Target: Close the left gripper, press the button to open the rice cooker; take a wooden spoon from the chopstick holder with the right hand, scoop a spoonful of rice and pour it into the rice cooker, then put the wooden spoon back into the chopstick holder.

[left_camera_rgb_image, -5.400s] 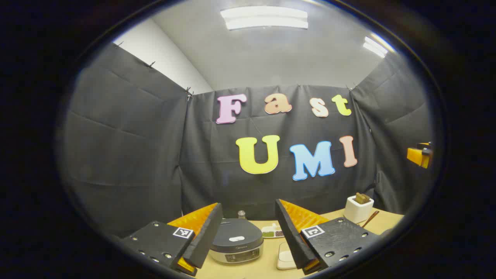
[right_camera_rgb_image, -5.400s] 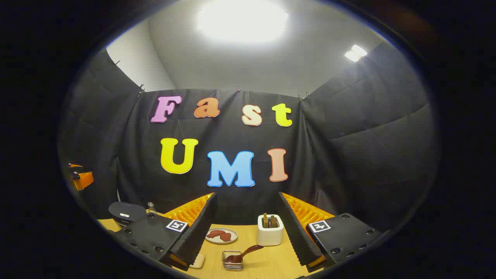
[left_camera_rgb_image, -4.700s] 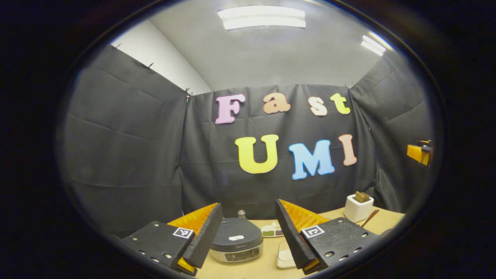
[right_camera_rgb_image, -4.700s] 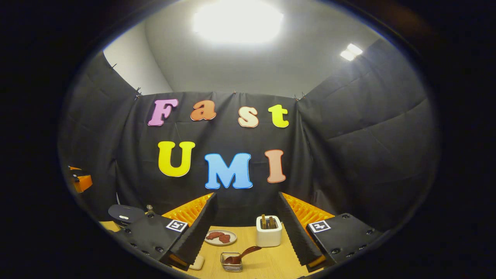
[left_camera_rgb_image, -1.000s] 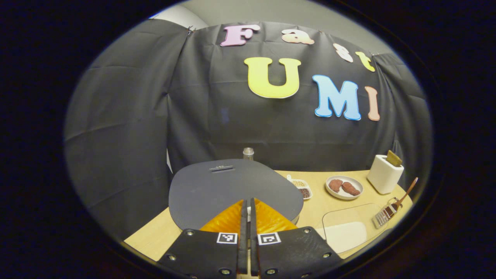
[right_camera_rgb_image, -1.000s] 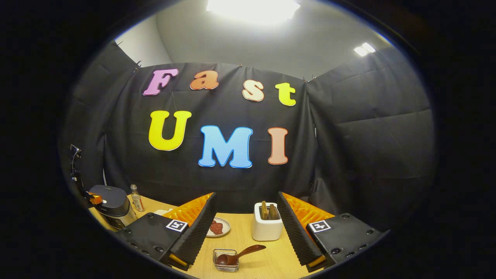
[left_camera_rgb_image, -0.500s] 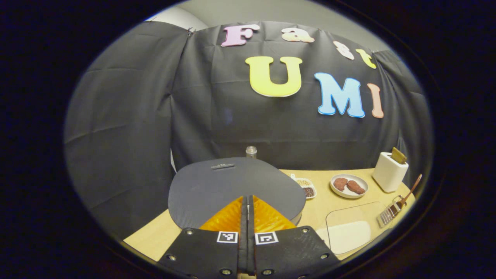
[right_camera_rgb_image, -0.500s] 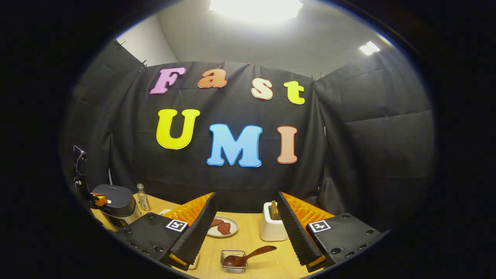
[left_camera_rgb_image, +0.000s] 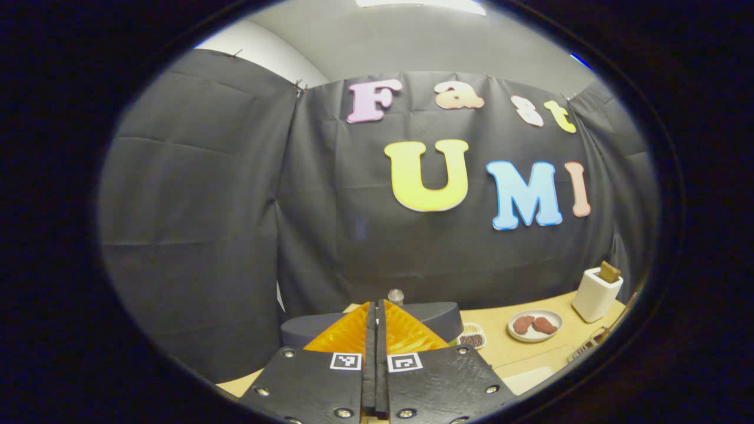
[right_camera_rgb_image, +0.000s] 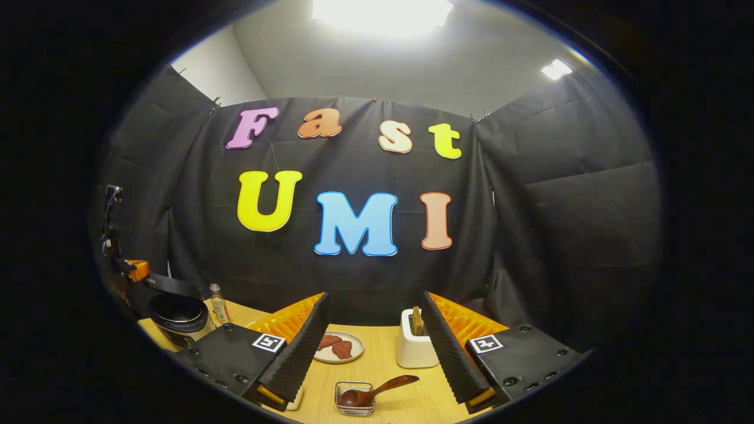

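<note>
The left gripper (left_camera_rgb_image: 375,330) has its fingers pressed together over the rice cooker (right_camera_rgb_image: 179,318), whose lid (right_camera_rgb_image: 177,287) stands raised. The right gripper (right_camera_rgb_image: 374,347) holds its fingers spread, empty, with bare counter (right_camera_rgb_image: 383,368) between them before the chopstick holder (right_camera_rgb_image: 414,348).

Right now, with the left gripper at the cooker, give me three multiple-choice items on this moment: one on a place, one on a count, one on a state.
1. Where does the wooden spoon rest?
A. bowl end in the small glass dish of rice
B. upright in the chopstick holder
C. on the plate

2. How many reddish-brown pieces lie on the white plate?
A. none
B. two
C. five

3. How does the rice cooker stand?
A. lid flat and shut
B. lid lifted, pot open
C. tipped on its side

Answers:
1. A, its bowl sits in the glass dish in front of the white chopstick holder, handle leaning out to the right.
2. B, the left gripper view shows two pieces side by side on the plate.
3. B, in the right gripper view the lid stands clear above the pot's rim, with the left gripper at its edge.
</note>
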A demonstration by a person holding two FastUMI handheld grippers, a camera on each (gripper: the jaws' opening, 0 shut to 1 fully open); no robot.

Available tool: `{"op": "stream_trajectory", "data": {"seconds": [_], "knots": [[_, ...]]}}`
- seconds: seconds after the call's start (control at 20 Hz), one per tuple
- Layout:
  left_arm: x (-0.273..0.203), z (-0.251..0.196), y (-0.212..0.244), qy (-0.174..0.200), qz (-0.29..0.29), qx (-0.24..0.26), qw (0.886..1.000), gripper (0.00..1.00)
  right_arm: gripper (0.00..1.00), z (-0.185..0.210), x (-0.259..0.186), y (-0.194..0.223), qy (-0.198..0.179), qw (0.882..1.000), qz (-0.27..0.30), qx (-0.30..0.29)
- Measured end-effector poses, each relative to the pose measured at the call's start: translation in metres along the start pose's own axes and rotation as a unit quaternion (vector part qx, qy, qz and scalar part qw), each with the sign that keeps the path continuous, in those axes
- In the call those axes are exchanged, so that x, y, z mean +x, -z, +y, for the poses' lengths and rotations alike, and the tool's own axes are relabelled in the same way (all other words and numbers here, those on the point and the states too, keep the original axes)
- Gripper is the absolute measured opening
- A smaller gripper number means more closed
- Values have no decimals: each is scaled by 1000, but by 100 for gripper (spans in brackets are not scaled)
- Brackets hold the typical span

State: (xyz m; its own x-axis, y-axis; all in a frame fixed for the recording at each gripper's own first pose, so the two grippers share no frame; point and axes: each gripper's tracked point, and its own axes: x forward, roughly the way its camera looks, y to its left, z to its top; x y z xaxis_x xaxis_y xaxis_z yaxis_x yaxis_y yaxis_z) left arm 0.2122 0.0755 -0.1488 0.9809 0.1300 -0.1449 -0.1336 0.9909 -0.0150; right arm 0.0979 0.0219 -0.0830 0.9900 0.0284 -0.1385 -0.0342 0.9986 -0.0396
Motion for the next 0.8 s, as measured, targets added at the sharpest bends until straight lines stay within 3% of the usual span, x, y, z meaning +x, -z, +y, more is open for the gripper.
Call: {"op": "stream_trajectory", "data": {"seconds": [0.25,0.45,0.8], "knots": [[-42,-1,-49,18,-32,-18,999,2,98,-14,8,22,-1,1000,13,12],[-65,-3,-73,28,-58,-19,998,73,98,-23,20,56,-4,998,45,34],[-111,6,-88,25,-66,12,997,77,94,-28,38,125,-4,989,121,90]]}}
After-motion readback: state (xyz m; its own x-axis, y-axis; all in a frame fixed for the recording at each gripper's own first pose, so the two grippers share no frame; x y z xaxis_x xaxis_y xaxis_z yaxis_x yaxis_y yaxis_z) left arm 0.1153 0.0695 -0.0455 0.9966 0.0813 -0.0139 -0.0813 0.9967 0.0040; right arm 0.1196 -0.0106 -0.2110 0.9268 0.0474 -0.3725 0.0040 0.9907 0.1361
